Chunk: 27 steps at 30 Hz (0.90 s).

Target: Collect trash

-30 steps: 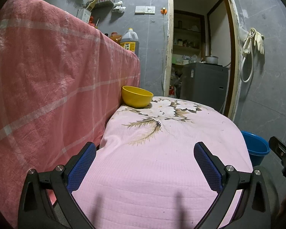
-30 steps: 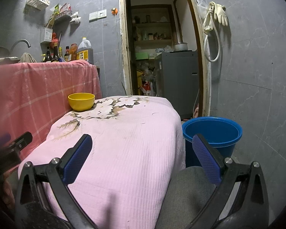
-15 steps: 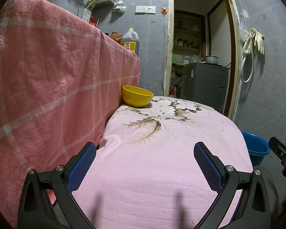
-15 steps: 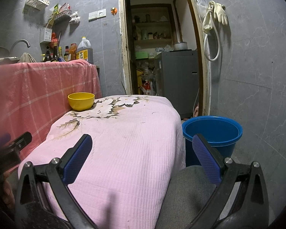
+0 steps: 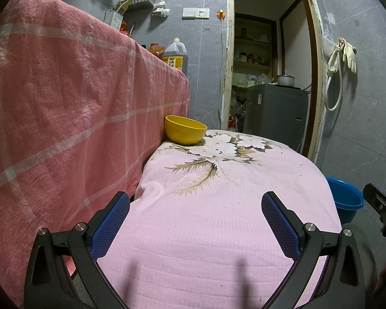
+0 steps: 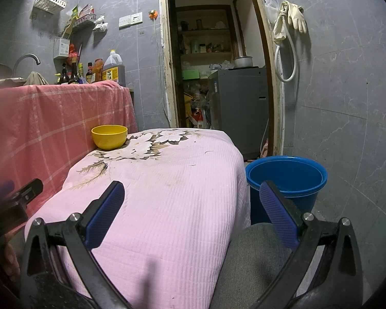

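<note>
Presently, both grippers hang over the near end of a low table draped in a pink cloth printed with white flowers. The left gripper has its blue-padded fingers spread wide apart, with nothing between them. The right gripper is likewise spread wide and holds nothing; its right finger stands in front of the bucket in that view.

A yellow bowl sits at the far left corner of the cloth, just beside a counter covered by a red checked cloth. The bowl's inside cannot be seen from either view.

A blue bucket stands on the floor just beside the table's right edge, upright, mouth open. What little of its inside shows is bare blue wall.

Trash: no distinct piece can be identified. A few small dark specks lie on the cloth toward its far right side, too small to tell what they are.

On the counter stand an oil jug and several dark bottles, near a tap. Beyond the table, an open doorway shows a grey appliance with a pot on top. Pale gloves and a hose hang on the wall right of the doorway.

A grey-clad knee shows at the bottom of the right view.
</note>
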Each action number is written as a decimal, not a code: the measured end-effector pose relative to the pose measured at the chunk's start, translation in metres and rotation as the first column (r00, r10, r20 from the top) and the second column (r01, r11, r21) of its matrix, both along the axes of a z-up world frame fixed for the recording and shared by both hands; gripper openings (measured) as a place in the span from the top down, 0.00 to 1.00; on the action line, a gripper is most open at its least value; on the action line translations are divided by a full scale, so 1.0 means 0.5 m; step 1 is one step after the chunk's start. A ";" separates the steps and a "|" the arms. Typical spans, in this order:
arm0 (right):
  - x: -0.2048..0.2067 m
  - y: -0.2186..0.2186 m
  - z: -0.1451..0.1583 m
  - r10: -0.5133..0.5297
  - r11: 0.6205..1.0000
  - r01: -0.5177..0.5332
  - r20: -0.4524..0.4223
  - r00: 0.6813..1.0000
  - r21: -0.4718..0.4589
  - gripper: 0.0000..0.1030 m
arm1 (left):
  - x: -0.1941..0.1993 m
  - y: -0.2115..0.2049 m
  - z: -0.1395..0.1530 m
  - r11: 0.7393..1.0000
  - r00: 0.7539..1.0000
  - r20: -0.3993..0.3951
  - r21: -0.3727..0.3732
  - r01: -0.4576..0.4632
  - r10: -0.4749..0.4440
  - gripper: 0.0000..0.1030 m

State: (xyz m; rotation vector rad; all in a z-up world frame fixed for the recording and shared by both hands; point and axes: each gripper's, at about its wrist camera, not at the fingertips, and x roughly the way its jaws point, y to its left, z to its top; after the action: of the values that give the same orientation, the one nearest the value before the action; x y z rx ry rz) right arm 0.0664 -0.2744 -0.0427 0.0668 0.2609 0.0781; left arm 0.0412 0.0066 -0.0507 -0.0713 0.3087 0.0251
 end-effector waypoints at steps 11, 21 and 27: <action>0.000 -0.001 0.000 0.001 1.000 -0.001 0.001 1.000 0.001 0.00 | 0.001 0.000 -0.001 1.000 1.000 0.001 0.003 0.000 0.000 0.02; 0.000 0.001 0.000 -0.001 1.000 0.001 0.000 1.000 0.002 0.00 | 0.002 0.003 -0.002 1.000 1.000 0.002 0.005 0.004 -0.004 0.02; -0.001 0.004 0.000 -0.003 1.000 0.003 -0.001 1.000 0.005 0.00 | 0.002 0.003 -0.002 1.000 1.000 0.002 0.006 0.004 -0.004 0.02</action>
State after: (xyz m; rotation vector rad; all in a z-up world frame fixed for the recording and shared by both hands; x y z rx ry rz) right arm 0.0660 -0.2724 -0.0429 0.0718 0.2611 0.0759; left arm 0.0423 0.0080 -0.0516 -0.0647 0.3070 0.0217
